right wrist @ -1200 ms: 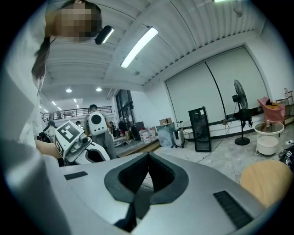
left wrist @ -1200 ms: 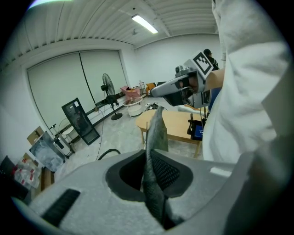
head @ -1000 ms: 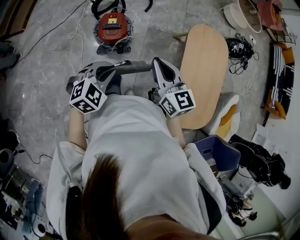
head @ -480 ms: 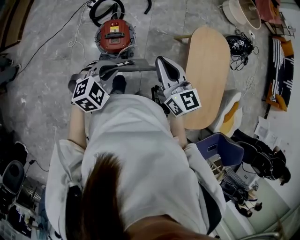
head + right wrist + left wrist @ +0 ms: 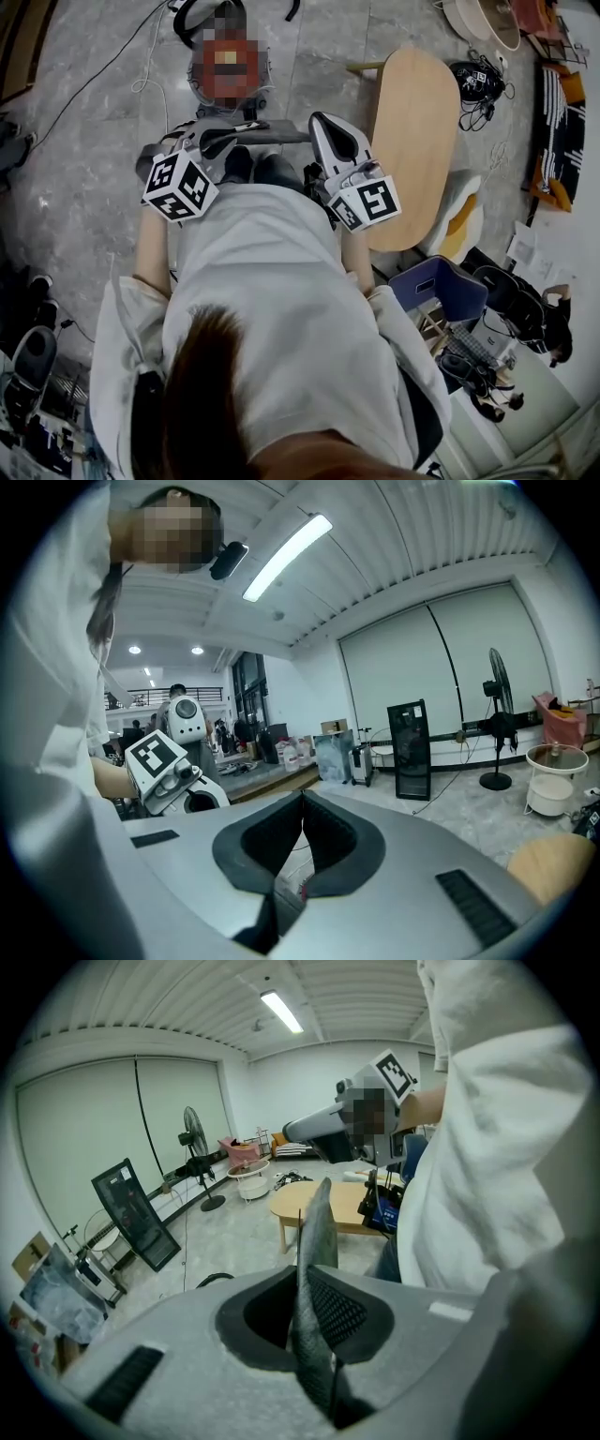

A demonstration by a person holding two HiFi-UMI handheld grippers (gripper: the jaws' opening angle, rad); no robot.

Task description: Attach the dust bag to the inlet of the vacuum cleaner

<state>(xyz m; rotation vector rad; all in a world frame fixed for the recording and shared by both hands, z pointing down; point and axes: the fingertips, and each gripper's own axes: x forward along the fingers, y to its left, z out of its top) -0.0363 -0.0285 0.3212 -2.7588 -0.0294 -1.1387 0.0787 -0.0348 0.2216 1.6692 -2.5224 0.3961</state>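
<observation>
**Dust bag (image 5: 319,1222) pinched, not on the vacuum cleaner (image 5: 231,67) yet**

Left tool (image 5: 302,1288) is clenched on the grey dust bag, up by the person's waist. Right tool (image 5: 302,803) is squeezed shut alongside. The red vacuum cleaner sits on the floor (image 5: 84,141) ahead.

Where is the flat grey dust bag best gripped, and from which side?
The dust bag is a thin flat sheet, edge-on in the left gripper. Probably come at its free end from the edge, one pad on each face.

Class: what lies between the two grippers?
A grey sheet, probably the dust bag, stretches from the left gripper to the right gripper in the head view; the left gripper view shows it clamped there.
</observation>
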